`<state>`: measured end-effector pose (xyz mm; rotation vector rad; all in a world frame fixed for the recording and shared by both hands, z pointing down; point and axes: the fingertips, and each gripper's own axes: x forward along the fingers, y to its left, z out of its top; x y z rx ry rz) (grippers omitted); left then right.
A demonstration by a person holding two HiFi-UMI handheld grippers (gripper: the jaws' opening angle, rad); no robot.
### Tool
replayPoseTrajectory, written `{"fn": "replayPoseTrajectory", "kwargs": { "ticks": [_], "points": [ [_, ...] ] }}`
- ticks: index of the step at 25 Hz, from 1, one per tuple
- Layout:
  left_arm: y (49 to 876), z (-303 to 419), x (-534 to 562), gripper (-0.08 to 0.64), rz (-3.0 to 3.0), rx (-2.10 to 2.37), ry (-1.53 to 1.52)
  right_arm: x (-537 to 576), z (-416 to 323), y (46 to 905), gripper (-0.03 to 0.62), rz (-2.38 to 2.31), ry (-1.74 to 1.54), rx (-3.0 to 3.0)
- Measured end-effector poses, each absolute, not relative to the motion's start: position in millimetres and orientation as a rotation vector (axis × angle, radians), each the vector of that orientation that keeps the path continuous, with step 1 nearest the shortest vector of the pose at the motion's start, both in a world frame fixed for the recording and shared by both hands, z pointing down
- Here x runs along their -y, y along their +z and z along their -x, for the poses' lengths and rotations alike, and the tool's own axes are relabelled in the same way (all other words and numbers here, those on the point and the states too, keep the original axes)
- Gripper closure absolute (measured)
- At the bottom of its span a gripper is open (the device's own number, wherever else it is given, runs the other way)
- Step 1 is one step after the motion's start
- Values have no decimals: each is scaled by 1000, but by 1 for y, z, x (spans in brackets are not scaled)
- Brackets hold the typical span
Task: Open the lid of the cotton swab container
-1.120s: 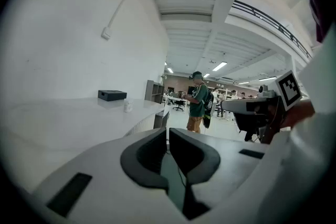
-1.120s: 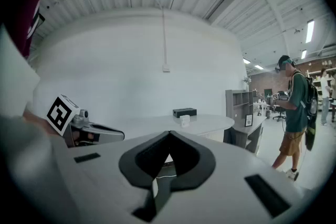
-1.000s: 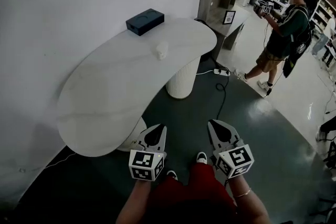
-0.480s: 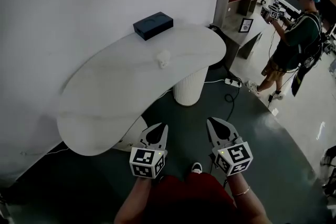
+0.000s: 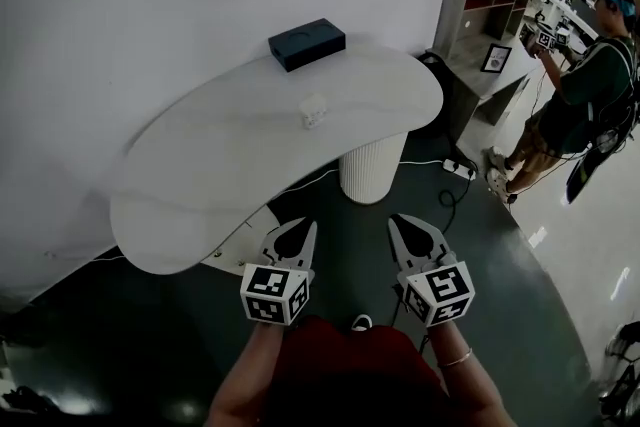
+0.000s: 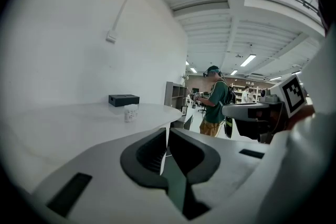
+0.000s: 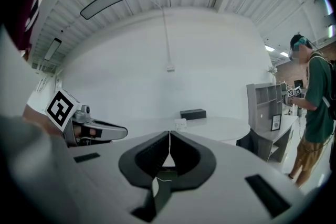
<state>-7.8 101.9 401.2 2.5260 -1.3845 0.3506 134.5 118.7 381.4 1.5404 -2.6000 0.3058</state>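
Note:
The small clear cotton swab container [image 5: 314, 110] stands upright with its lid on, near the middle of the curved white table [image 5: 200, 185]. It also shows small and far off as the container [image 6: 130, 113] in the left gripper view and the container [image 7: 181, 124] in the right gripper view. My left gripper [image 5: 302, 230] and right gripper [image 5: 397, 224] hang side by side over the dark floor, short of the table's near edge. Both are shut with nothing between the jaws. The left gripper [image 6: 167, 129] and right gripper [image 7: 169, 134] point toward the table.
A dark box [image 5: 306, 43] lies at the table's far edge by the white wall. A ribbed white pedestal [image 5: 370, 171] holds the table up. A grey shelf unit [image 5: 485, 10] stands at the right; a person [image 5: 590, 85] stands beyond it. A cable and power strip [image 5: 462, 169] lie on the floor.
The view has shifted closer and slightly round the table; the table and container now sit nearer the middle. Both grippers keep their side-by-side pose and stay shut.

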Motion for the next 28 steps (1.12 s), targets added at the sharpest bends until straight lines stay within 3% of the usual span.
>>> {"fn": "replayPoseTrajectory", "kwargs": {
  "ticks": [17, 28],
  "points": [
    [406, 1, -53, 518, -2481, 1440, 420, -73, -140, 383, 575, -1459, 322, 2657],
    [423, 14, 19, 439, -2465, 1413, 423, -14, -132, 398, 575, -1446, 342, 2619]
  ]
}}
